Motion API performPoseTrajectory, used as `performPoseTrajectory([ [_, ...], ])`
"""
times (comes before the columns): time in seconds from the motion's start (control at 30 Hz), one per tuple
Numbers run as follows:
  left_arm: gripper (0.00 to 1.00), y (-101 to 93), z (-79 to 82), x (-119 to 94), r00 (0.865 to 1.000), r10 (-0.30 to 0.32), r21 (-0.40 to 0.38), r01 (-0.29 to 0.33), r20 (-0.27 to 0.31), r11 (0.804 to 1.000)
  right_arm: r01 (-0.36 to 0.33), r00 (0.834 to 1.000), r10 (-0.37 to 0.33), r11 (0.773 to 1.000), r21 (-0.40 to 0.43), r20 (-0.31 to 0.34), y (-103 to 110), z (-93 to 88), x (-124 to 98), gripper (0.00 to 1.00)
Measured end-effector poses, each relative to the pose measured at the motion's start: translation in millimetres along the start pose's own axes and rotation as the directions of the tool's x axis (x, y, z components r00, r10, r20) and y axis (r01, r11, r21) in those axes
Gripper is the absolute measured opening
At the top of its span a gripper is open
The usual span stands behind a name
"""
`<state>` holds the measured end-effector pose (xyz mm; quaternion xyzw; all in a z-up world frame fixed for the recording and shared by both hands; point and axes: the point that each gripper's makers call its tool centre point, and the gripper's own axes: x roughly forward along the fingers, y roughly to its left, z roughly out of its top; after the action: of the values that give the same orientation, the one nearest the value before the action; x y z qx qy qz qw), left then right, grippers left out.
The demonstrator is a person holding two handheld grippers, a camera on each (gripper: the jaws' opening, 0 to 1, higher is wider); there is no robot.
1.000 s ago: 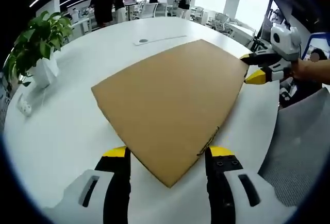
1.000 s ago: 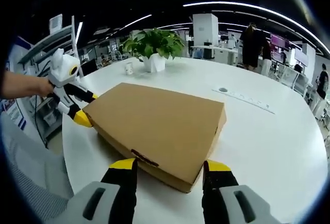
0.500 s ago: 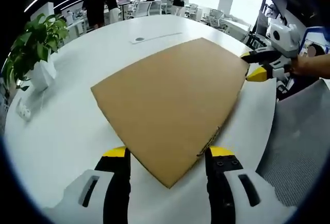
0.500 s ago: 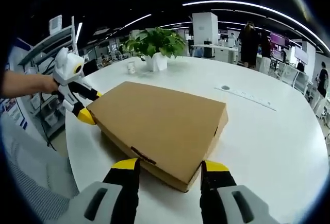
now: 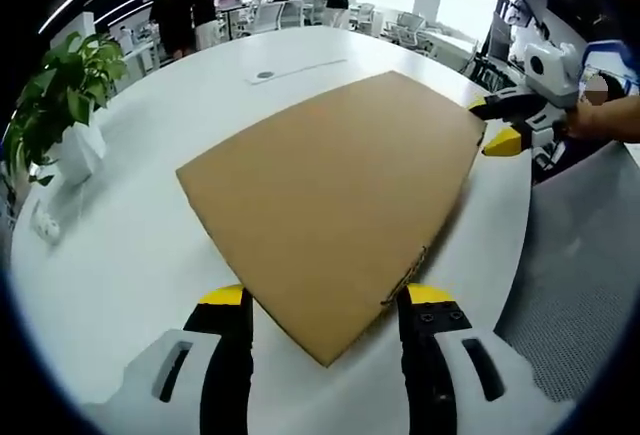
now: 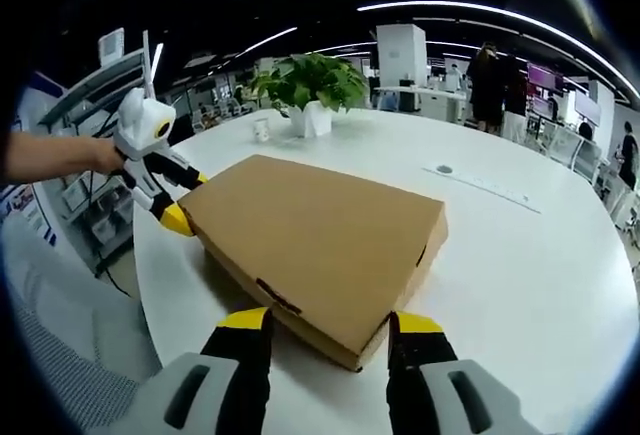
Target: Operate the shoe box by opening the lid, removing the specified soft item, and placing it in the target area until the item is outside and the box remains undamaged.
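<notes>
Shoe box flat on table, lid shut, corner between parted left claw at 12 o'clock; right claw likewise parted, opposite corner, seemingly touching nothing

Closed brown box lying flat on white bench. Right gripper with jaws apart, straddling box's near corner. Left gripper at far left corner, jaws above and below the edge, held by a hand. Plant beyond.
</notes>
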<state>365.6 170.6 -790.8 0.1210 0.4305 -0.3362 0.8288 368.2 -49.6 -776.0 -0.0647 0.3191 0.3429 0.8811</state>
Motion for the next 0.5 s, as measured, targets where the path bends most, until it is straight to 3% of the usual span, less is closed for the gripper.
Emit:
performPoseTrajectory([
  [0.5, 0.59, 2.9, -9.5, -6.7, 1.000, -0.007, 0.020, 0.008, -0.025, 1.000, -0.024, 1.000, 0.024, 1.000, -0.001, 0.002, 16.7, -3.4, -3.1, 0.42],
])
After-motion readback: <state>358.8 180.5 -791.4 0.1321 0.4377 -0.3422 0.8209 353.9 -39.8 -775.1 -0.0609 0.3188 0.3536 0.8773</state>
